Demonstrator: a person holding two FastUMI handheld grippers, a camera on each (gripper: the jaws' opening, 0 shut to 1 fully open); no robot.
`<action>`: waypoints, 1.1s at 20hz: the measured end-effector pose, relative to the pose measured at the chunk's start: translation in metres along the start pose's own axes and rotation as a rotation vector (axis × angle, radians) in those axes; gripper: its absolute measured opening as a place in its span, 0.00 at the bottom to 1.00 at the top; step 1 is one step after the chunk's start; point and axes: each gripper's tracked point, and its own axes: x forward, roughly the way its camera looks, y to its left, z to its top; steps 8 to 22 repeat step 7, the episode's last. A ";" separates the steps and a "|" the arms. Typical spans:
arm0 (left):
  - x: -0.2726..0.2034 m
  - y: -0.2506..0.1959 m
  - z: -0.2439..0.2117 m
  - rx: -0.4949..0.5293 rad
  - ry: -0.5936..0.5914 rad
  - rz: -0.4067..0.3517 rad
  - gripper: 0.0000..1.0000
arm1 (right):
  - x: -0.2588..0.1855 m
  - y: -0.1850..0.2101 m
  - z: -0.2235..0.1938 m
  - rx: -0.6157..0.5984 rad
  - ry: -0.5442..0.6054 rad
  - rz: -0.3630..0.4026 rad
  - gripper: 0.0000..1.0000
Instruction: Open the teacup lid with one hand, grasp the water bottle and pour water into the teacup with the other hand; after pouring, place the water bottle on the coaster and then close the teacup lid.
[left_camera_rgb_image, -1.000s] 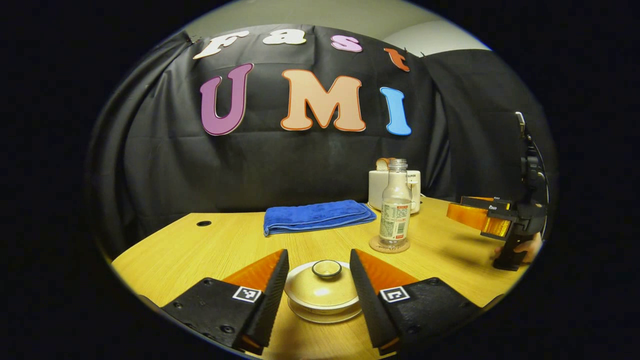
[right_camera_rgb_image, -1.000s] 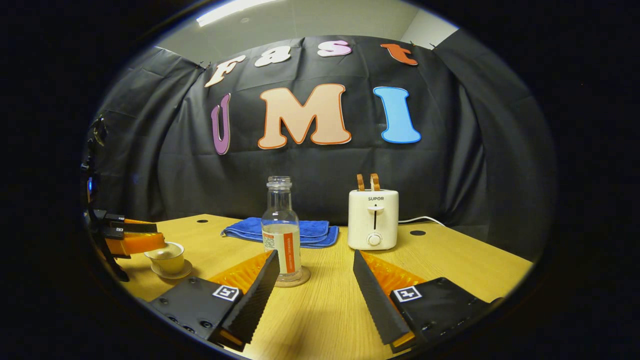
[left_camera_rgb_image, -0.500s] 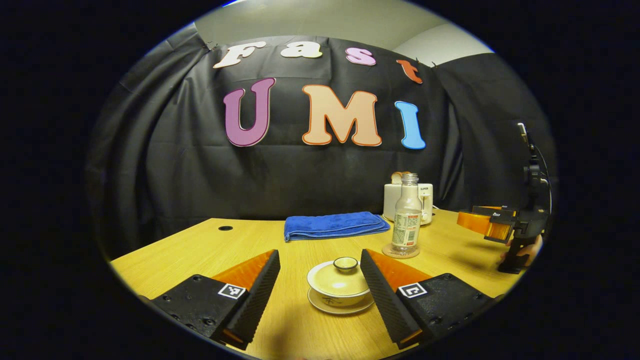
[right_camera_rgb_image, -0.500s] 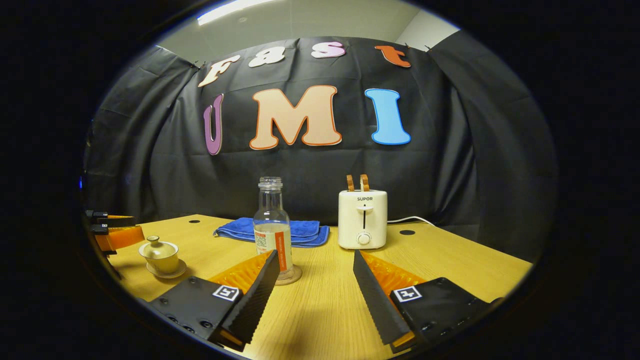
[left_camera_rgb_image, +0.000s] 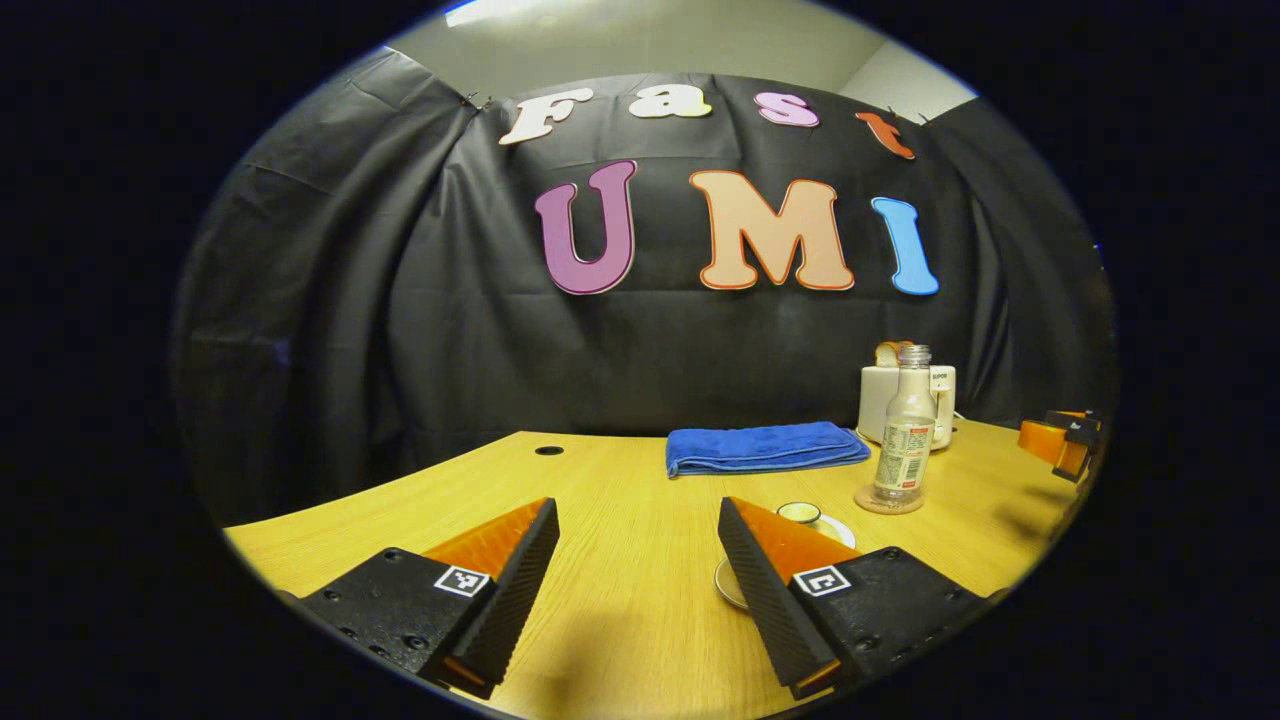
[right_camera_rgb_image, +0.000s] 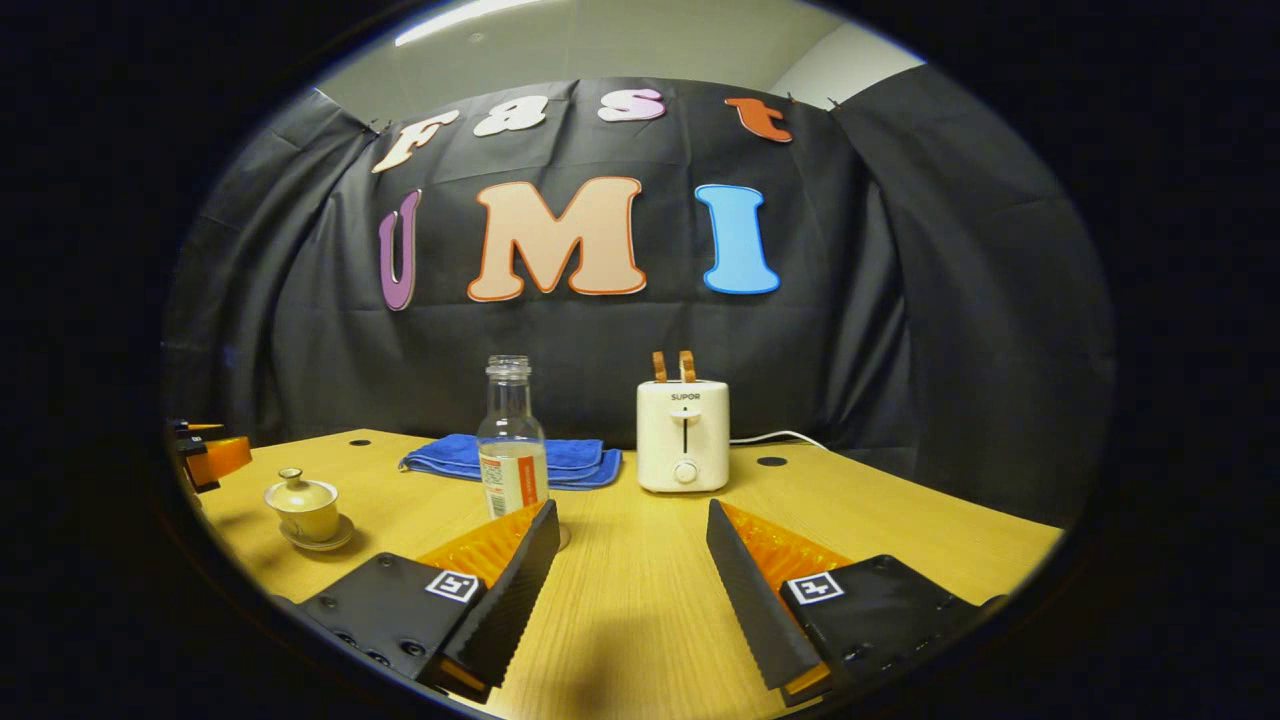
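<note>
In the left gripper view the left gripper (left_camera_rgb_image: 635, 560) stands with its jaws wide apart over bare wooden tabletop (left_camera_rgb_image: 620, 500), holding nothing; a second ago the small cream lidded teacup on its saucer (left_camera_rgb_image: 800, 515) sat squarely between those fingers, half a second ago it lay just inside the right-hand finger, and now it peeks out from behind that finger, so the gripper has drawn back and swung to the left. The lid is on the cup. Farther right in this view lie the folded blue cloth (left_camera_rgb_image: 765, 446), then the clear uncapped water bottle with a white and red label (left_camera_rgb_image: 905, 430) standing upright on the round coaster (left_camera_rgb_image: 888, 500), with the white toaster (left_camera_rgb_image: 885, 400) behind it, and the right gripper at the far edge, smaller than before. In the right gripper view, from the left: the left gripper's tips at the rim, the teacup (right_camera_rgb_image: 303, 505) now clear of them, the cloth (right_camera_rgb_image: 510, 458), the bottle (right_camera_rgb_image: 511, 440) just behind the left-hand finger, the toaster (right_camera_rgb_image: 683, 420), and the right gripper (right_camera_rgb_image: 630, 565), likewise spread open and empty, pulled back a little from the bottle.
</note>
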 end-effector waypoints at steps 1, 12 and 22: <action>0.001 0.000 0.000 0.000 -0.001 0.001 0.93 | -0.001 -0.002 0.000 0.000 0.000 -0.008 0.95; 0.000 0.003 0.000 0.001 -0.002 0.019 0.93 | -0.002 -0.002 0.000 -0.001 0.001 -0.009 0.94; 0.000 0.003 0.000 0.001 -0.002 0.019 0.93 | -0.002 -0.002 0.000 -0.001 0.001 -0.009 0.94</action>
